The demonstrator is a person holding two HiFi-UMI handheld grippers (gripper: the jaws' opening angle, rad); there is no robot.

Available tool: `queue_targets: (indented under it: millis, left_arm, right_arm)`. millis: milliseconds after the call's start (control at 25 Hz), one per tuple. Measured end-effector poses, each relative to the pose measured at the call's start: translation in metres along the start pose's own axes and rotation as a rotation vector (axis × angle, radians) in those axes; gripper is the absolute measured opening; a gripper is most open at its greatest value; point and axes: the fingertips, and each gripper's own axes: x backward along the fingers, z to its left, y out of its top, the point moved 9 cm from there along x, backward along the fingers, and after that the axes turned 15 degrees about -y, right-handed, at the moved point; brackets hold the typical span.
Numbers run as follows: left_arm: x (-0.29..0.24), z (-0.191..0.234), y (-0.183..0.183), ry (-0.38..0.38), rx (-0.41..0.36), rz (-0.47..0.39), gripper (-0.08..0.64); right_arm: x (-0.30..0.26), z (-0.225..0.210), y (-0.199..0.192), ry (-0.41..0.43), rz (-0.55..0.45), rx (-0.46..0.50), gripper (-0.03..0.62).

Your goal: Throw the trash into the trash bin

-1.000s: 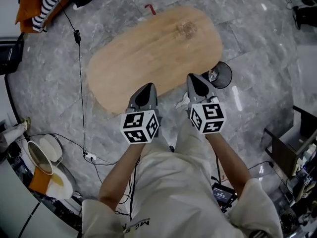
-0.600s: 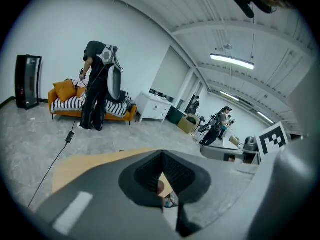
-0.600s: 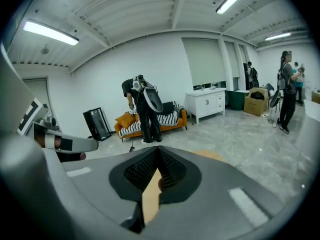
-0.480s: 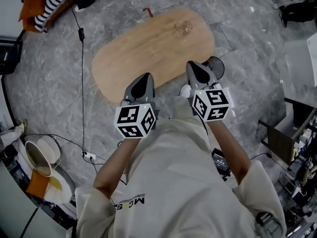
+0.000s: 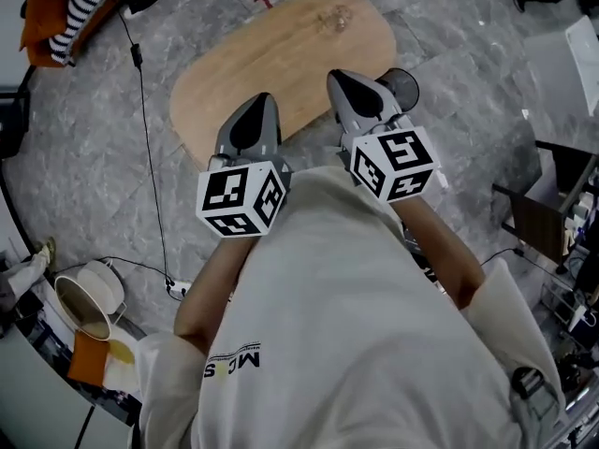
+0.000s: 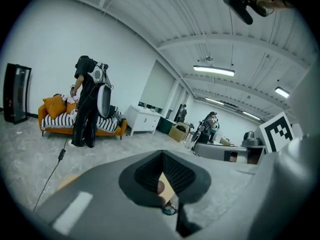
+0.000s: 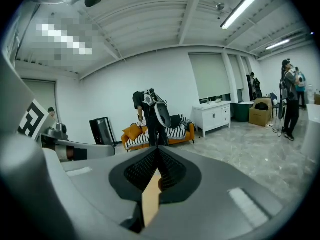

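Since the wooden table (image 5: 281,54) lies bare across its whole top, nothing on it seems left to collect. The trash bin (image 5: 404,82) stands on the floor just beside the table's edge, partly hidden behind the right gripper (image 5: 343,80); its inside cannot be read. That tool and the left gripper (image 5: 256,106) hang over the table's near side, jaws pressed together on nothing. No trash shows in any view, so the throwing looks finished, or the trash lies out of sight.
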Motion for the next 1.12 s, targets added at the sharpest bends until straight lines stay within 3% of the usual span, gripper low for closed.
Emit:
queue_targets:
  millis: [240, 360, 760, 960, 1120]
  left_arm:
    - [0.019, 0.010, -0.001, -0.015, -0.013, -0.017, 0.006]
    - [0.027, 0.014, 0.001, 0.000, -0.021, -0.031, 0.006]
    - [0.014, 0.002, -0.005, -0.054, -0.028, 0.035, 0.006]
    - [0.007, -0.007, -0.007, -0.083, -0.057, 0.058, 0.006]
    - [0.005, -0.014, -0.008, -0.107, -0.074, 0.071, 0.006]
  right_arm:
    - [0.002, 0.028, -0.014, 0.146, 0.060, 0.001, 0.021]
    - [0.001, 0.032, -0.017, 0.172, 0.074, 0.027, 0.020]
    - [0.012, 0.028, -0.024, 0.124, 0.086, 0.013, 0.020]
    - [0.028, 0.028, -0.039, 0.048, 0.091, -0.099, 0.020]
    - [0.042, 0.020, -0.040, -0.024, 0.050, -0.128, 0.020]
